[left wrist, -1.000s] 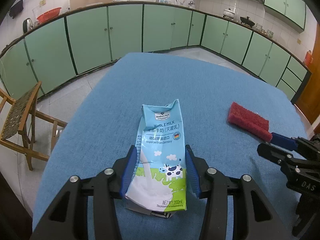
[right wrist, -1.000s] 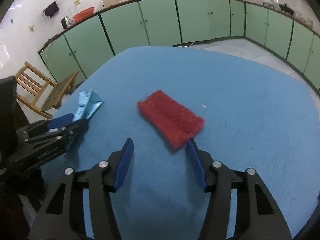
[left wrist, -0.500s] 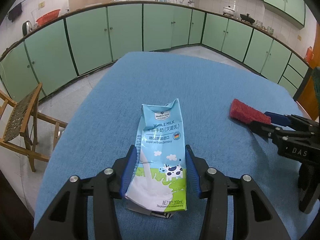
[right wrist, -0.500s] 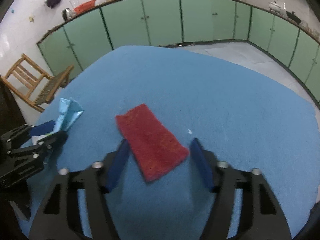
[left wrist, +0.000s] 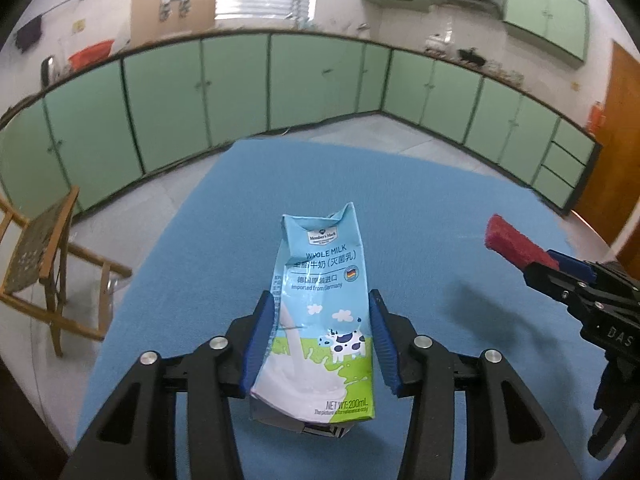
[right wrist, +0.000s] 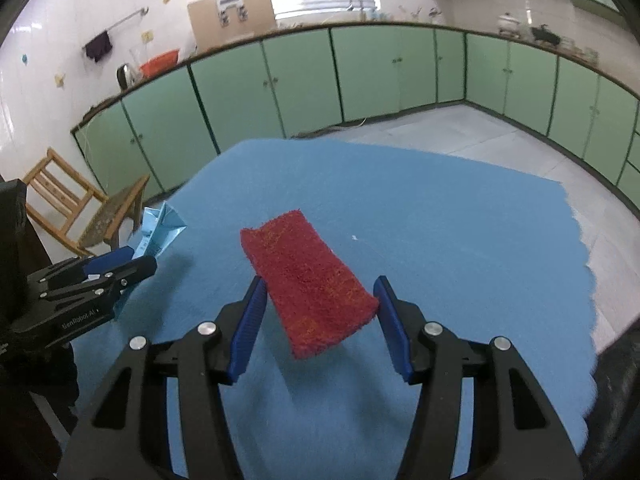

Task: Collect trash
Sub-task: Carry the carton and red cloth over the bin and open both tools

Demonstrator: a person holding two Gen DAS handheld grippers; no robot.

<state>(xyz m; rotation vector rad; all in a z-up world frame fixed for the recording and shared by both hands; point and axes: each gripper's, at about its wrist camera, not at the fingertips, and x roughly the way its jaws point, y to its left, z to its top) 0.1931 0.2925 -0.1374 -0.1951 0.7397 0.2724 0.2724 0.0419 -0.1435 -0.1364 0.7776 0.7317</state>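
Between the left gripper's (left wrist: 322, 344) blue pads sits the crumpled milk carton (left wrist: 320, 304), clamped and raised over the blue tablecloth (left wrist: 420, 208); the right gripper (right wrist: 318, 322) likewise pinches the red sponge (right wrist: 308, 280) aloft.

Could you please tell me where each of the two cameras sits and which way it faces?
Left wrist: on the left gripper, looking forward and down along its fingers at the milk carton they grip; the right gripper shows at right.
Right wrist: on the right gripper, facing down at the red sponge between its fingers; the left gripper shows at left.
Shared: blue table cover, carton, sponge, green cabinets.
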